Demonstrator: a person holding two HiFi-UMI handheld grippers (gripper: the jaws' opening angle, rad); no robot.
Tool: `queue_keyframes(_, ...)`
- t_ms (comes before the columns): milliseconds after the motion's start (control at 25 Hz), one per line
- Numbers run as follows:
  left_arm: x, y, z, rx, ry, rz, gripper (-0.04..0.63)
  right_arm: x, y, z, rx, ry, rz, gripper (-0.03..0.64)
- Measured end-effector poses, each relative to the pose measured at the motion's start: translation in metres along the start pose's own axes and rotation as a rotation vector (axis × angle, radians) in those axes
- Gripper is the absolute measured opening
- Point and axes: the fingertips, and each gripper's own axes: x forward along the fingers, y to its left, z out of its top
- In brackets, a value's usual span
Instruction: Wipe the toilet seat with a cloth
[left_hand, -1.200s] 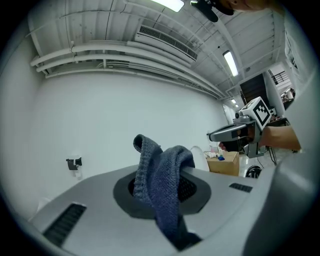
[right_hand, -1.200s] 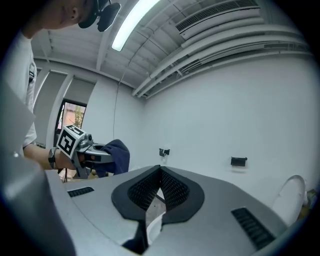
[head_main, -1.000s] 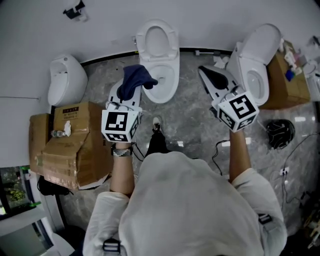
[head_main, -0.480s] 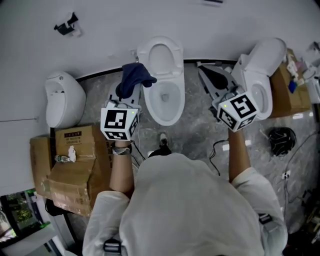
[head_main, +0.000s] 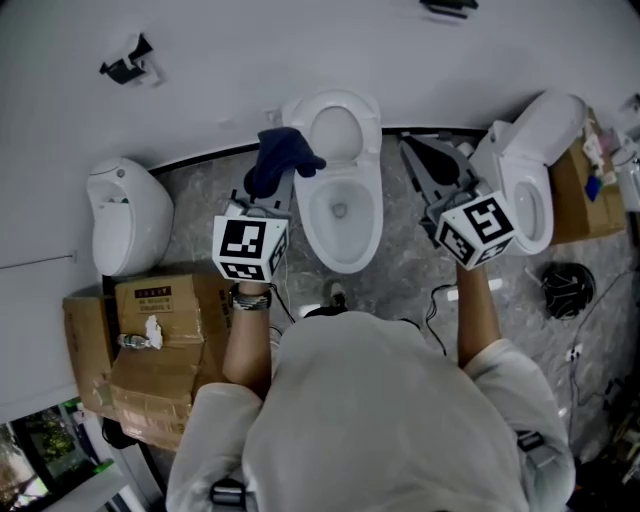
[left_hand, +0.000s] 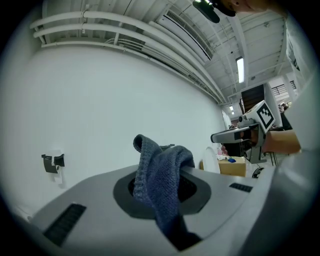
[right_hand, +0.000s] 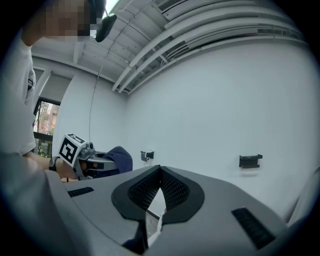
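The left hand-held gripper (head_main: 272, 185) is clamped on the dark blue cloth (head_main: 283, 158), which droops over its tips. The right hand-held gripper (head_main: 415, 155) is closed and empty. The toilet seat (head_main: 372, 200) lies below, between both hand-held grippers.
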Motion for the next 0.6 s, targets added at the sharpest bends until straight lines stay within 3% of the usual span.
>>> queue_keyframes(280, 0.035, 0.022, -0.023, -0.021, 0.028, -0.046, 0.041, 0.029, -0.015, -0.013, -0.001, 0.039, -0.041, 0.028)
queue_keyframes(600, 0.081, 0.045, -0.057, -0.058, 0.065, -0.013, 0.041, 0.056, -0.043, -0.044, 0.042, 0.086, -0.060, 0.028)
